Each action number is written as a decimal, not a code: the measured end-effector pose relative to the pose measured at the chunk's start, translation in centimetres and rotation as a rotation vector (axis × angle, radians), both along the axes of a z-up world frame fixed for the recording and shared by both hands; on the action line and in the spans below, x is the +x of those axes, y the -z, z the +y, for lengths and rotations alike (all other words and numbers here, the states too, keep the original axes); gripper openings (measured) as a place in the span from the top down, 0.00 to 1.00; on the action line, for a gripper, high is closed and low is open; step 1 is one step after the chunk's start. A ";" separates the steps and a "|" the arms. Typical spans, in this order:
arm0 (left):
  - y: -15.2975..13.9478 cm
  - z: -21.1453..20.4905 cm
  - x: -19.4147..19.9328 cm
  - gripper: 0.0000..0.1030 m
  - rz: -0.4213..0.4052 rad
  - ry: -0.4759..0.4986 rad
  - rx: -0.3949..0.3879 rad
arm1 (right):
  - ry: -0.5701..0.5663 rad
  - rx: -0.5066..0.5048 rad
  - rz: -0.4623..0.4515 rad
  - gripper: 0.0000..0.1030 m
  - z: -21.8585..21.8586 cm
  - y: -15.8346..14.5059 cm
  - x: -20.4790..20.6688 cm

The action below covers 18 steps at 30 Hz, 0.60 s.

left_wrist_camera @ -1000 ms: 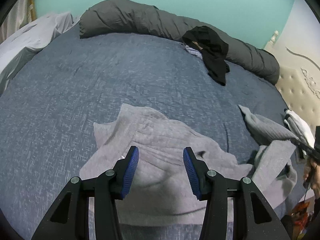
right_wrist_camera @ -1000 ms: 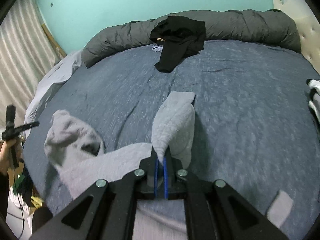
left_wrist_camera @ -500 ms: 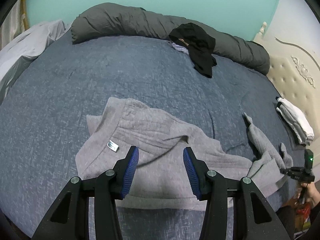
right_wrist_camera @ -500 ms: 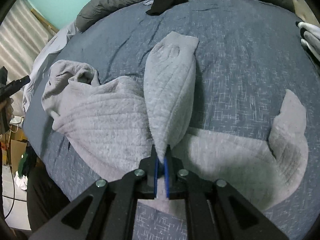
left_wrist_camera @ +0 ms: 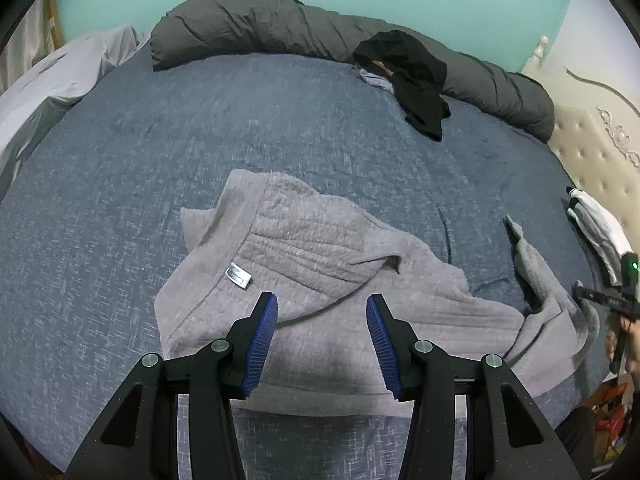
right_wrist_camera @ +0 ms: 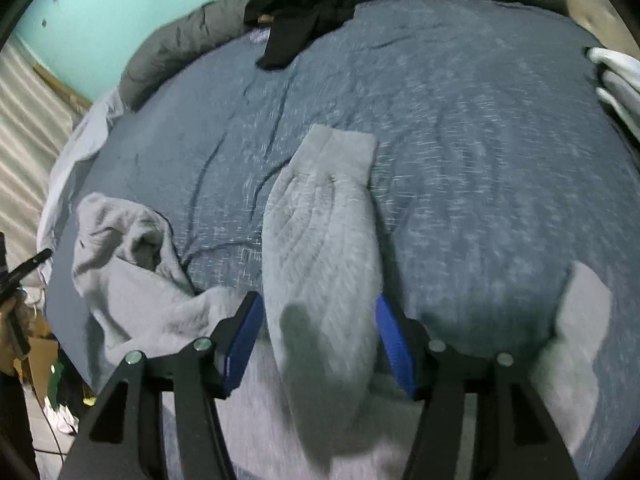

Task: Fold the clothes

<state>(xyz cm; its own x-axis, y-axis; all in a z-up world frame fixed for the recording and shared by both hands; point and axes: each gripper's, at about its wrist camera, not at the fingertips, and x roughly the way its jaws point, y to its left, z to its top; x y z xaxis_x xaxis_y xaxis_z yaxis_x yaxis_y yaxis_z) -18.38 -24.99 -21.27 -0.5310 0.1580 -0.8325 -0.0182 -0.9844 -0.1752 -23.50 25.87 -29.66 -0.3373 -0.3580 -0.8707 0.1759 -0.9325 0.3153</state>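
Observation:
A grey ribbed sweater (left_wrist_camera: 320,264) lies rumpled on the blue bedspread (left_wrist_camera: 160,140), its white neck label (left_wrist_camera: 239,277) facing up. My left gripper (left_wrist_camera: 322,304) hovers open above its body, holding nothing. In the right wrist view one sleeve (right_wrist_camera: 324,216) stretches away from me over the bedspread (right_wrist_camera: 480,140), with the cuff at the far end. My right gripper (right_wrist_camera: 318,304) is open, its blue pads on either side of the sleeve. The sweater's collar end (right_wrist_camera: 120,232) is bunched at the left. Another grey sleeve end (right_wrist_camera: 580,304) lies at the right.
A dark grey rolled duvet (left_wrist_camera: 280,28) runs along the far edge with a black garment (left_wrist_camera: 412,76) draped over it. Folded white and grey clothes (left_wrist_camera: 600,232) sit by the padded headboard (left_wrist_camera: 592,144). A light grey sheet (left_wrist_camera: 52,80) is heaped at the left. A person's hand (right_wrist_camera: 16,312) shows at the edge.
My right gripper was shut on the sleeve and has now opened, leaving the sleeve lying on the bed. The left gripper stayed open and drew back slightly over the sweater.

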 end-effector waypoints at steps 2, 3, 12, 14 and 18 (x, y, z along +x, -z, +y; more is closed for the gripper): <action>0.2 -0.2 -0.2 0.51 -0.004 -0.003 -0.003 | -0.018 0.029 -0.031 0.42 -0.8 1.1 -1.1; 0.3 -0.3 -0.2 0.51 -0.006 -0.006 -0.004 | -0.028 0.043 -0.047 0.42 -1.2 1.7 -1.6; 0.7 -0.8 -0.4 0.51 -0.015 -0.017 -0.015 | -0.017 0.046 0.061 0.96 3.0 -1.0 1.6; 0.6 -0.7 -0.5 0.51 -0.012 -0.016 -0.015 | -0.013 0.044 0.090 0.96 4.1 -1.7 2.4; 0.4 -0.2 -0.5 0.51 -0.007 -0.011 -0.010 | -0.002 0.041 0.144 0.96 6.5 -3.2 4.3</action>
